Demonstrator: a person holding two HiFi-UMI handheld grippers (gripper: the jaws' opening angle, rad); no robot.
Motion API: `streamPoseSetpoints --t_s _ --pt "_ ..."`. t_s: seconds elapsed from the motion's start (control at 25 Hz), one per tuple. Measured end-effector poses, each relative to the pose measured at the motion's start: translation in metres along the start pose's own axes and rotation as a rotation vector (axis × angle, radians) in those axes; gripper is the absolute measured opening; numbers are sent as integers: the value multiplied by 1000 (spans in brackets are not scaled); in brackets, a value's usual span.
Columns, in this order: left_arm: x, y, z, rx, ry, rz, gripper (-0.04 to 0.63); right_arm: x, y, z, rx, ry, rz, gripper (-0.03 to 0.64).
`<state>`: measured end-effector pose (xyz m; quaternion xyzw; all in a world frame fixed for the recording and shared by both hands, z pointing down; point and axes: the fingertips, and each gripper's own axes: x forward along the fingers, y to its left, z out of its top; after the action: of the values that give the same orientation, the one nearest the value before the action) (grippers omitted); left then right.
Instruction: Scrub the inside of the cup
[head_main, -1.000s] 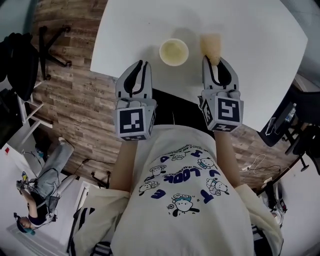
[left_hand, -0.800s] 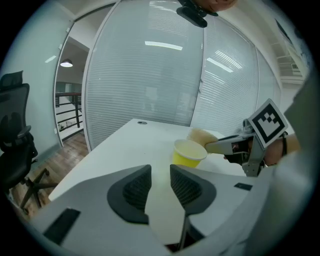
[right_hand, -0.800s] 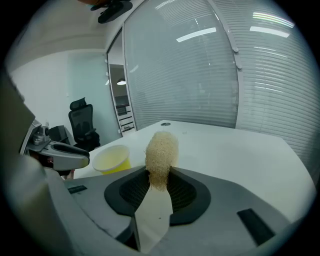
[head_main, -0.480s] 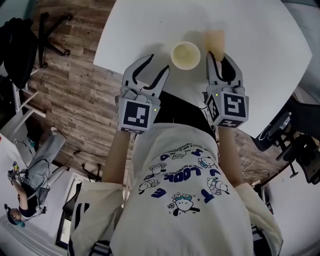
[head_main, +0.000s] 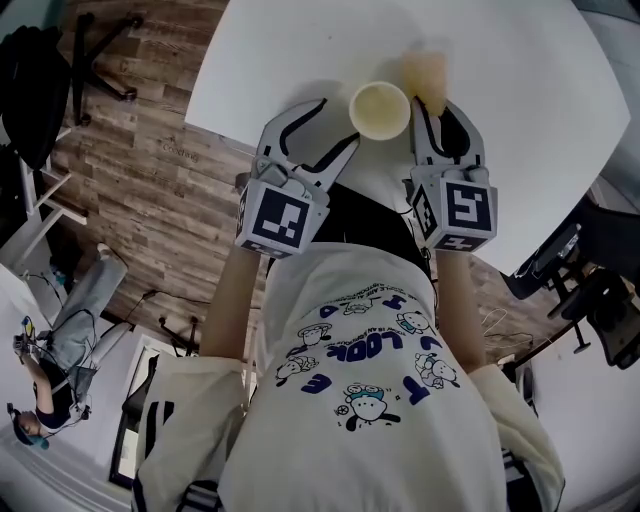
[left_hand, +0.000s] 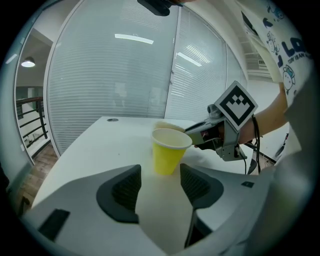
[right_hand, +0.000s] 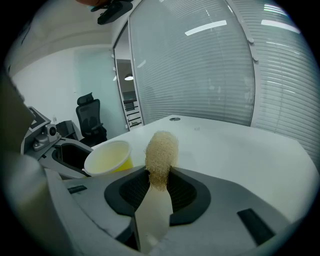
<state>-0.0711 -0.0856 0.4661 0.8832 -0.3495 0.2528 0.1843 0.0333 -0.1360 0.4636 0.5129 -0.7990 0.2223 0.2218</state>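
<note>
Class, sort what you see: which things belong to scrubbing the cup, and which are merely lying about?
For the job: yellow cup; loofah scrubber, clamped in right gripper; left gripper, jaws just opened wider, empty, facing cup.
Lying about: black office chair; window blinds.

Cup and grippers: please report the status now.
Left gripper jaws just opening, nothing between them, cup just ahead. Right gripper shut on the sponge, beside the cup. Cup upright on the table, nothing blocking it.

Head view steeply downward; both gripper views low, near, sharing cup.
</note>
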Motion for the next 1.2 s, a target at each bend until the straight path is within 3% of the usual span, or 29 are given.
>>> streamPoseSetpoints --t_s 0.64,0.92,1.2 --pt "26 -7 13 1 -16 -46 277 3 12 -4 -55 -8 22 117" --pt "33 -11 15 49 -9 -70 301 3 20 -4 -96 -12 60 117" --pt "39 -10 18 44 -18 -69 301 5 27 -2 -119 -20 105 117"
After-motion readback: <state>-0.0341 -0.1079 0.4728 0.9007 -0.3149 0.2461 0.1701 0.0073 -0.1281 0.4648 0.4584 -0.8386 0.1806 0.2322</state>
